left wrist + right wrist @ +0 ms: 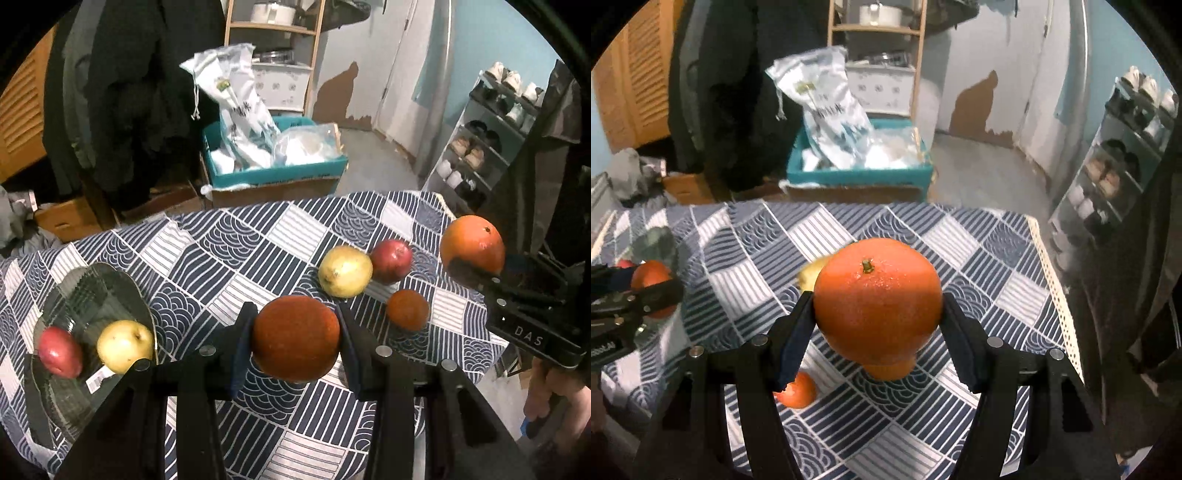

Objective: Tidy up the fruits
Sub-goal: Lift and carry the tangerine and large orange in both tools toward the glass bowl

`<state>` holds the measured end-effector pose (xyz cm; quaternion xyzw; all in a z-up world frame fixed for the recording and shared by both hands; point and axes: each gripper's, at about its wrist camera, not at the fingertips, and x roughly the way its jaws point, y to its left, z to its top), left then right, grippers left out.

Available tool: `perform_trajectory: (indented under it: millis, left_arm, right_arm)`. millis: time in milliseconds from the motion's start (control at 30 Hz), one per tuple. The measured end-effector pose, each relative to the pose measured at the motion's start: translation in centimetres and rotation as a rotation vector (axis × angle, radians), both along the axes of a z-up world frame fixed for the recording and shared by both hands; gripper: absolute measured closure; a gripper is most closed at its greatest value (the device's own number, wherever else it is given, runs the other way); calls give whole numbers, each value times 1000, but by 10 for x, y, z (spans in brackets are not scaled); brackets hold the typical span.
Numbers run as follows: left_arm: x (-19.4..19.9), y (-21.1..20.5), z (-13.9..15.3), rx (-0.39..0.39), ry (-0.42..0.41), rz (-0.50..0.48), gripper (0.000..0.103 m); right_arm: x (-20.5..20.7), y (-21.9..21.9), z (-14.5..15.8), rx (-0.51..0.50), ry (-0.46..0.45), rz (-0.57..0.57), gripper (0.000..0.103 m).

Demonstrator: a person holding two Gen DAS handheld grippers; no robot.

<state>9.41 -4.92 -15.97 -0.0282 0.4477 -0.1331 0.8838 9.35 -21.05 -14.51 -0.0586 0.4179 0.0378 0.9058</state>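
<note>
Covering the table, the patterned cloth point(229, 251) carried a glass plate point(92, 291) holding a red apple point(60, 352) and a yellow apple point(125, 346). The right gripper point(877, 306) clamped a large orange point(877, 299) above the cloth. The left gripper point(295, 338) clamped a darker orange point(295, 338). A yellow apple point(345, 271), red apple point(390, 260) and small mandarin point(407, 309) lay loose nearby.

I saw a matt woven tablecloth point(236, 243), a ribbed clear glass plate point(92, 291) at its left edge, and a glossy, pebbled large orange point(877, 301) between matt black plastic fingers point(792, 332) with shiny metal pins.
</note>
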Motion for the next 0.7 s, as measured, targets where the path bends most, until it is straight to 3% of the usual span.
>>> perform_trajectory:
  millis: [433,700]
  left_arm:
    - [-18,17,39,-24,-75,26,60]
    - [-24,30,49,-21,-101,48,60]
  right_arm:
    - [-21,28,50,57,-98,76,36]
    - [-26,46,63,87,-126,130,36]
